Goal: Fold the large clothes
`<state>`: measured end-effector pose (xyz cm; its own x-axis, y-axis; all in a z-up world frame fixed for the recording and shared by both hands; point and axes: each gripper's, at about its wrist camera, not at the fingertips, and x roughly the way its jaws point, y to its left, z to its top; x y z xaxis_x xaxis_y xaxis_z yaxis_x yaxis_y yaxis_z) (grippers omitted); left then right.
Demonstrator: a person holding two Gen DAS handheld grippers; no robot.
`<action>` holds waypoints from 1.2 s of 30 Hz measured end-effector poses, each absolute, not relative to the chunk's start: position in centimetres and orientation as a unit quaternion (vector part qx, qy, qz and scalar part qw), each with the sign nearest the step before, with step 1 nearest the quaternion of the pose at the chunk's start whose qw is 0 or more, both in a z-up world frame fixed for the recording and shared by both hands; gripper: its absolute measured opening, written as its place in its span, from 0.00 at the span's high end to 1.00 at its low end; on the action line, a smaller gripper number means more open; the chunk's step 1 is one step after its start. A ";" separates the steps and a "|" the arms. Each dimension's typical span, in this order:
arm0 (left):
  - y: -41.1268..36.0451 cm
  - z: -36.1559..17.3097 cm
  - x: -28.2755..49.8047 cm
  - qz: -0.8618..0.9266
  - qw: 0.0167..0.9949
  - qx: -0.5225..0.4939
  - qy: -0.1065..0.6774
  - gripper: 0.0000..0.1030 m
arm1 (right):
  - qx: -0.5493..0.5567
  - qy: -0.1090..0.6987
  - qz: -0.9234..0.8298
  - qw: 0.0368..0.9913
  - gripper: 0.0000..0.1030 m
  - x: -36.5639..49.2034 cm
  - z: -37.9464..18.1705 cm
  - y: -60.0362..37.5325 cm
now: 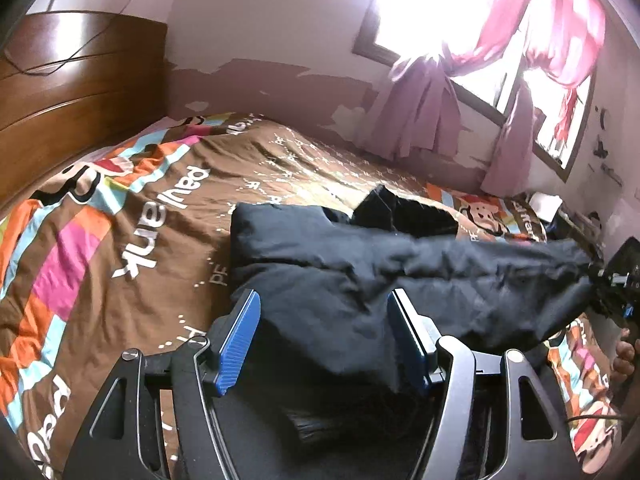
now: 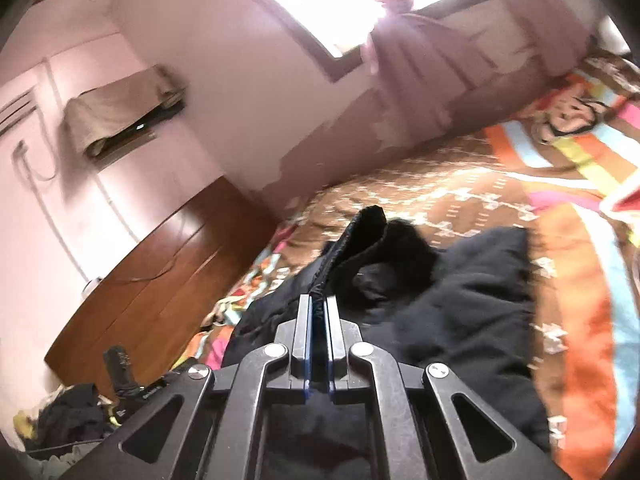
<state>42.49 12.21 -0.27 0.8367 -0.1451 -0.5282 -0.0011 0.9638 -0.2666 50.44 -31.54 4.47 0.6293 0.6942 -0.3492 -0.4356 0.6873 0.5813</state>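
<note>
A large black padded jacket lies across the patterned bedspread. My left gripper is open, its blue-padded fingers spread over the jacket's near edge, with cloth between them but not pinched. My right gripper is shut on a black edge of the jacket and lifts it off the bed; it also shows at the right edge of the left wrist view, pulling the jacket taut. The collar stands up beyond the right fingertips.
A wooden headboard stands at the far left. A window with pink curtains is on the far wall. A wooden footboard and a pile of clothes are at the left of the right wrist view.
</note>
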 end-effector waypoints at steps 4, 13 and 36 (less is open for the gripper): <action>10.7 -1.0 44.0 -0.038 0.946 -0.110 0.304 0.42 | 0.211 0.322 0.284 0.878 0.95 50.2 2.8 -33.4; 7.9 -4.1 47.4 -0.077 0.927 -0.072 0.360 0.42 | 0.092 0.408 0.177 0.891 0.64 51.1 -2.1 -33.2; 1.6 -12.0 49.7 -0.142 0.881 0.073 0.446 0.41 | -0.088 0.451 0.276 0.844 0.52 52.8 -9.3 -22.1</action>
<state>49.74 1.63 -11.98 0.5620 -0.1857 -0.8060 0.3150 0.9491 0.0010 52.83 -22.06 -9.26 0.4413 0.3863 -0.8099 -0.5452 0.8323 0.1000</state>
